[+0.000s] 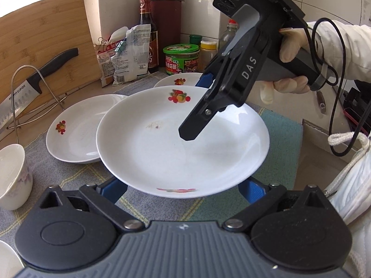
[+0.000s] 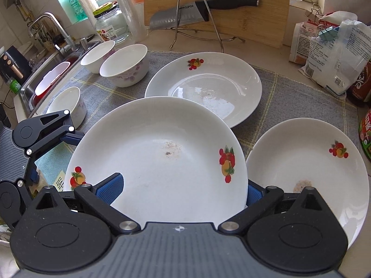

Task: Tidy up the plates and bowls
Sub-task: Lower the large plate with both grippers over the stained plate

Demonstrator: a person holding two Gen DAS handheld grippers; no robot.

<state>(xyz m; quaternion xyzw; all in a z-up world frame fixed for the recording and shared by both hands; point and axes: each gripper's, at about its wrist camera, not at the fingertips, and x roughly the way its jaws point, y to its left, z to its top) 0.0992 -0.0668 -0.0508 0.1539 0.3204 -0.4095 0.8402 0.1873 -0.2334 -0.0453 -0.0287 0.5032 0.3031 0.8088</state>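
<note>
Right up close, a big white plate (image 2: 162, 153) with fruit prints sits between the blue pads of the right claw (image 2: 183, 192), one pad (image 2: 110, 188) at its near-left rim, the other at its near-right rim. The pads look pressed to the rim, though the rim hides the actual contact, so call it a probable grasp. From the other camera the same plate fills the space between the left claw (image 1: 183, 190) and its spread blue fingers (image 1: 114, 191), which poke out from under the plate's near edge; whether they touch it, I cannot tell. A gloved hand (image 1: 291, 69) grips the right claw's handle above the plate's far side.

Just right of the held plate lies a second plate (image 2: 308, 169), a brownish smear near its front. Behind, partly overlapped, a third plate (image 2: 206, 88) rests on the grey checked cloth (image 2: 301, 97) spread over the worktop (image 2: 273, 58). To the left, three bowls: one near (image 2: 67, 103), two (image 2: 126, 66) touching further back.

At the back, a knife (image 2: 204, 9) lies across a wire rack (image 2: 199, 34) against a bamboo cutting board (image 2: 243, 23), with clipped bags (image 2: 334, 64) on the right and a sink (image 2: 30, 85) on the left.
</note>
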